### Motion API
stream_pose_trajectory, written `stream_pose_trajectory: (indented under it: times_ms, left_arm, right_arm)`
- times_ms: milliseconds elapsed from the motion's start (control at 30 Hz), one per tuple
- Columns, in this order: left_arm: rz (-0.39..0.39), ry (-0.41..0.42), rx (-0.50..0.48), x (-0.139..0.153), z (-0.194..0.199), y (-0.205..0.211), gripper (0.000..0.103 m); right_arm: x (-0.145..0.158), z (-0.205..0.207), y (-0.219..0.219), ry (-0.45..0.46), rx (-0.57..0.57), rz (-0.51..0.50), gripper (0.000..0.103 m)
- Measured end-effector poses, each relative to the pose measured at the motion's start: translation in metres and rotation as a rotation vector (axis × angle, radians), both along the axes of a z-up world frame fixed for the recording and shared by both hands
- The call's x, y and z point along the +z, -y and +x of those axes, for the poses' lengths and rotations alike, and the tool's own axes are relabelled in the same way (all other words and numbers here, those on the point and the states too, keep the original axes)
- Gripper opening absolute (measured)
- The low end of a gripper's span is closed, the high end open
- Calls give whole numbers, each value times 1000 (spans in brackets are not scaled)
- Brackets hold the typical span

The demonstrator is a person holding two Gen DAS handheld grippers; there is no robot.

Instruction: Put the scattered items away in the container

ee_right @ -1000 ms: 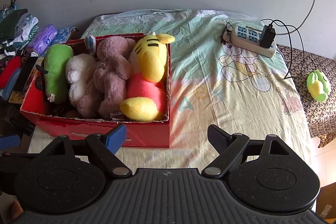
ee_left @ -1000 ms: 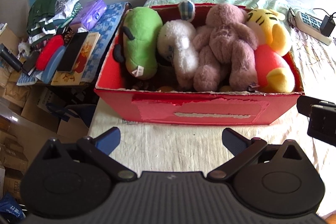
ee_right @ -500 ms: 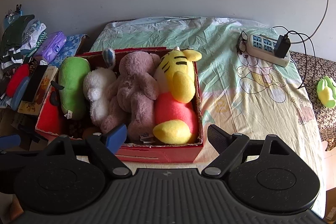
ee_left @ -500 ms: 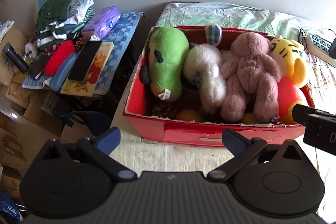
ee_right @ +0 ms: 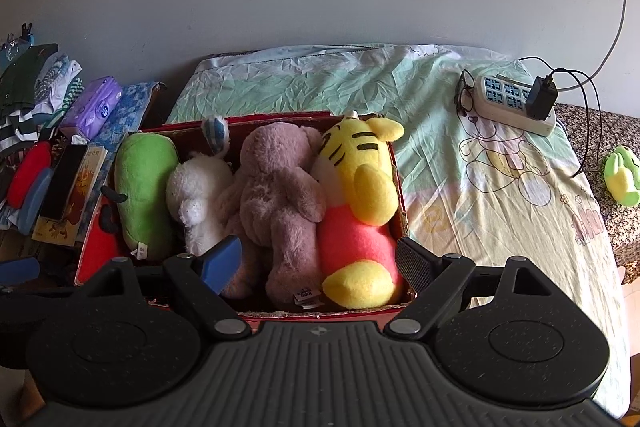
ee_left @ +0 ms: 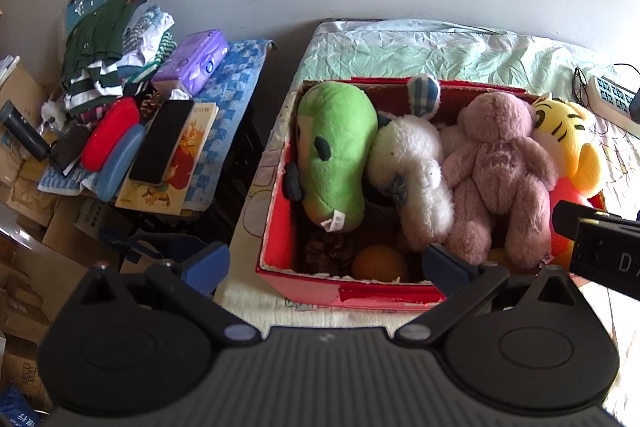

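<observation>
**Both grippers above the filled red box**

Compared with one second ago, both cameras now look more steeply down into the red box (ee_right: 394, 163), and its near wall has slid under the gripper bodies.

Nearest the lens in the left wrist view, the left gripper (ee_left: 326, 261) has its two fingers spread wide with nothing between them; it hangs over the near left part of the box. Likewise the right gripper (ee_right: 318, 259) is spread and empty, over the near right part of the box. One black part of the right tool juts in at the right edge of the left view.

Inside the box, on its floor by the near wall, lie one pine cone (ee_left: 326, 251) and one orange ball (ee_left: 380, 263). Above them four plush toys lie side by side, touching: one green plush (ee_left: 334, 151) at the left, one white plush (ee_left: 416, 175), one pink bear (ee_left: 500, 171), and one yellow tiger (ee_right: 360, 195) against the right wall. One checked blue ear (ee_left: 424, 93) pokes up behind the white plush.

Beyond, the box stands on a patterned bedsheet (ee_right: 460, 115). One power strip (ee_right: 512, 103) lies on the sheet, well apart from the box. One small green toy (ee_right: 622, 181) lies off the sheet at far right. Left of the bed, a cluttered side table (ee_left: 236, 83) bears one book, one phone, one purple tissue pack and folded clothes.
</observation>
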State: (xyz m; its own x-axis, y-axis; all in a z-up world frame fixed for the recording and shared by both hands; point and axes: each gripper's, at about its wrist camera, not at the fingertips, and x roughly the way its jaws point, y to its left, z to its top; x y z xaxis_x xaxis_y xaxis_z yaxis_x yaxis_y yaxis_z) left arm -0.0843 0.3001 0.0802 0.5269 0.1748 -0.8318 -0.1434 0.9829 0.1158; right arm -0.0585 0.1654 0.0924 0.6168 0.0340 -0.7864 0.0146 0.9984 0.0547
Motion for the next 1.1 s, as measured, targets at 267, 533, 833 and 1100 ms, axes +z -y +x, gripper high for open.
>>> stream_pose_trajectory:
  times_ms: [267, 533, 833, 1100]
  left_arm:
    - [-6, -5, -19, -4, 13, -8, 103]
    - [-22, -9, -45, -10, 23, -14, 103]
    - [-48, -20, -59, -15, 28, -14, 103]
    - [-60, -28, -47, -17, 28, -20, 103]
  right_arm:
    - [-4, 8, -10, -11, -25, 8, 86]
    - [-2, 14, -15, -4, -48, -9, 86]
    - [-4, 16, -15, -6, -70, -37, 86]
    - [-7, 17, -17, -19, -57, -27, 86]
